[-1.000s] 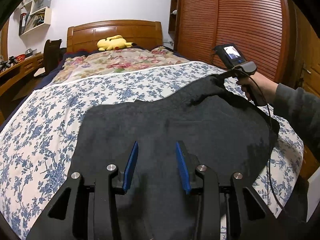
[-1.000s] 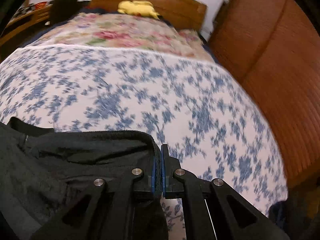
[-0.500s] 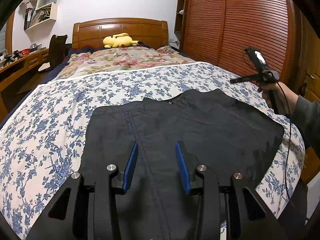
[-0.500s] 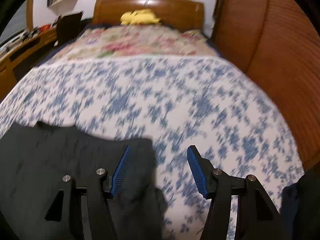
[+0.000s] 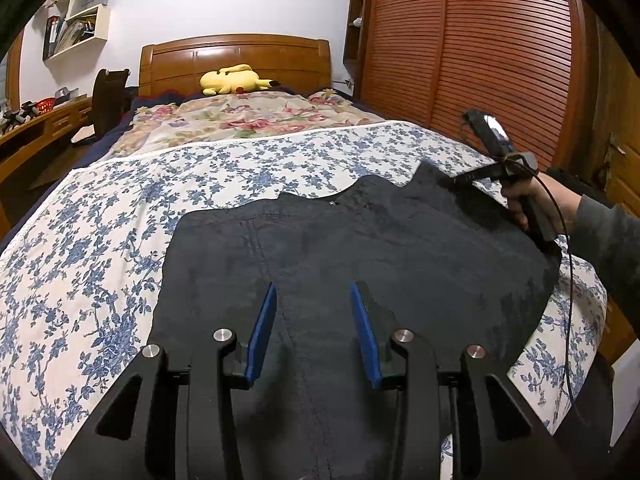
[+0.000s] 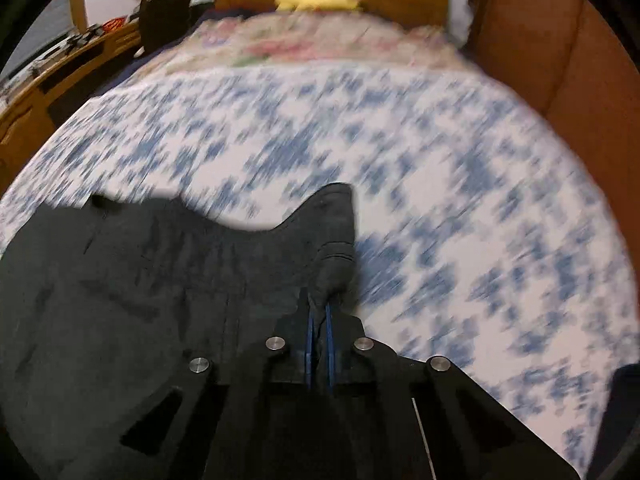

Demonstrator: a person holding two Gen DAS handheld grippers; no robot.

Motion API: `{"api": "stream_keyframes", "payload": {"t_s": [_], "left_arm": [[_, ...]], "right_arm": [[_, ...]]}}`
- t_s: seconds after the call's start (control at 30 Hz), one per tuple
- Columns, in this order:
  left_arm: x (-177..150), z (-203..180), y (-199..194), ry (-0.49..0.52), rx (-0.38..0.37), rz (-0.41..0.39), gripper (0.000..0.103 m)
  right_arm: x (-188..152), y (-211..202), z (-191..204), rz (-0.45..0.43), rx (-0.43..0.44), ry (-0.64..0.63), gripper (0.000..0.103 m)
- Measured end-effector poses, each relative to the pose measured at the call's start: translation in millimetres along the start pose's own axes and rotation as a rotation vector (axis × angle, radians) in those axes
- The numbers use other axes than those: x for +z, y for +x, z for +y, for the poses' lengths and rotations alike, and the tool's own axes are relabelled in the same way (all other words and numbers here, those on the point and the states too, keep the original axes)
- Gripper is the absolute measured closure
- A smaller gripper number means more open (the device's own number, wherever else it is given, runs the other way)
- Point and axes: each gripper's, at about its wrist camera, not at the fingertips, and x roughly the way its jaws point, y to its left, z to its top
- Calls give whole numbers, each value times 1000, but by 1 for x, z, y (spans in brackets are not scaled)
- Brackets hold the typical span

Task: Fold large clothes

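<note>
1. One bed (image 5: 120, 240), blue-flowered cover, filling the middle of both views; one wooden headboard (image 5: 236, 56) at upper centre.
2. One dark garment (image 5: 360, 248), spread flat on the cover, lower centre to right of the left wrist view.
3. Two grippers: left gripper (image 5: 314, 332), bottom centre, fingers partly open above the garment, gripping nothing; right gripper (image 6: 319, 334), fingers just closed, pinching the garment's far corner.
4. One yellow plush toy (image 5: 232, 79), by the headboard.

Floral bedspread (image 6: 440, 184) motion-blurred
</note>
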Motion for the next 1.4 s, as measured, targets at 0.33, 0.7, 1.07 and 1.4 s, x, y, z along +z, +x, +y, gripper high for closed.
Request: {"api": "stream_keyframes", "payload": {"t_s": [0.33, 0.7, 1.07, 1.4], "left_arm": [[2, -2, 4, 5, -8, 7, 63], [0, -31, -2, 56, -58, 19, 63], [-9, -71, -3, 98, -86, 53, 60], [-30, -60, 0, 85, 38, 140, 37]], "right_arm": [[4, 20, -22, 51, -186, 83, 85], [-72, -79, 30, -64, 23, -57, 54], [-152, -112, 1, -48, 73, -18, 54], [-177, -92, -13, -3, 32, -1, 54]]}}
